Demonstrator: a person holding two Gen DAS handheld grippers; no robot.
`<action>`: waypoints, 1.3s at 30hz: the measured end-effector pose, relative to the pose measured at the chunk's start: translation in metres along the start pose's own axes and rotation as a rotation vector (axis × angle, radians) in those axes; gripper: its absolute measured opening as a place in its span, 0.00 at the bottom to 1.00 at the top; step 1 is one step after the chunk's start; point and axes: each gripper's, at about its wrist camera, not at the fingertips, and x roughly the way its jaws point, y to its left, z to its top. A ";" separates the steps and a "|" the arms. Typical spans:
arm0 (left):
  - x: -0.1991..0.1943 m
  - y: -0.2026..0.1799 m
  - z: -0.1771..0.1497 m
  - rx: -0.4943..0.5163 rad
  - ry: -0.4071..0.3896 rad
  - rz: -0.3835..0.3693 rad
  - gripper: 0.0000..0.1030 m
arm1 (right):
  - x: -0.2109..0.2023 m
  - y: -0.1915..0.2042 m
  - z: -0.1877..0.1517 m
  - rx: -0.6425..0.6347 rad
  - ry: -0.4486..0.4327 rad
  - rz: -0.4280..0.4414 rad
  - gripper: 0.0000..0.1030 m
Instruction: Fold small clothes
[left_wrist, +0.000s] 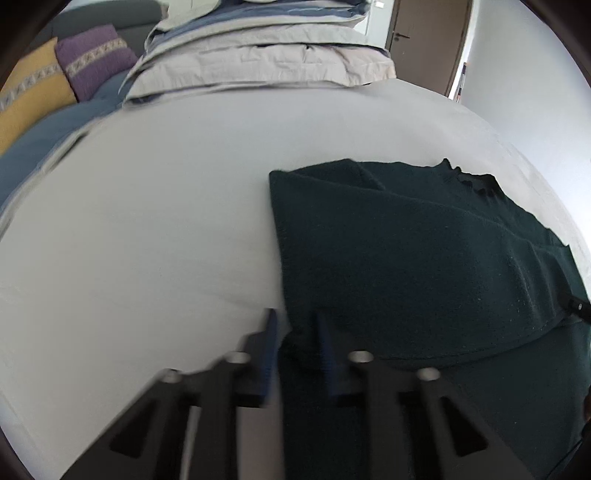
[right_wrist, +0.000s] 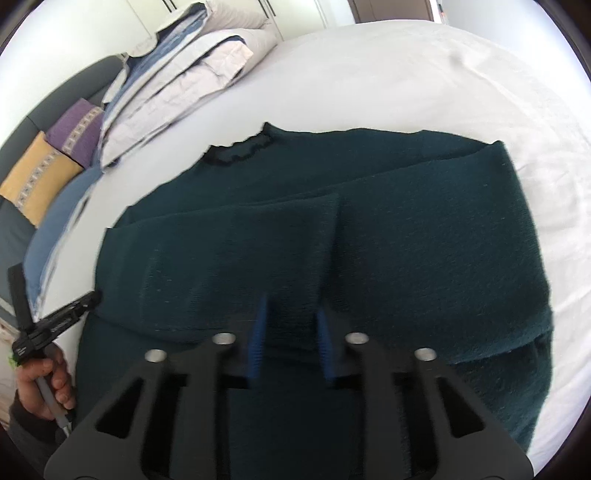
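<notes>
A dark green knit sweater (left_wrist: 406, 251) lies on the white bed, collar at the far end, with its sleeves folded in across the body (right_wrist: 332, 229). My left gripper (left_wrist: 295, 325) is shut on the sweater's near left corner, and fabric bunches between the blue pads. My right gripper (right_wrist: 291, 314) is shut on the near hem further right, where a fold of the knit sits between its fingers. The hem rises off the sheet at both grips. The left gripper (right_wrist: 59, 321) and the hand holding it (right_wrist: 48, 376) show at the left edge of the right wrist view.
The white bed sheet (left_wrist: 147, 221) spreads wide to the left of and beyond the sweater. A stack of folded bedding (left_wrist: 258, 62) sits at the far end. Purple (left_wrist: 92, 59) and yellow (left_wrist: 29, 92) cushions lie far left. A brown door (left_wrist: 424, 37) stands behind.
</notes>
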 end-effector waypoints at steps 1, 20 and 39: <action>-0.001 -0.001 -0.001 0.004 -0.009 0.009 0.14 | 0.000 -0.003 0.001 0.012 0.000 0.003 0.09; 0.008 0.010 -0.006 -0.060 -0.038 0.089 0.16 | 0.019 -0.010 -0.002 0.010 -0.011 -0.010 0.06; -0.129 0.078 -0.153 -0.301 0.065 -0.211 0.65 | -0.148 -0.037 -0.152 0.144 -0.100 0.094 0.43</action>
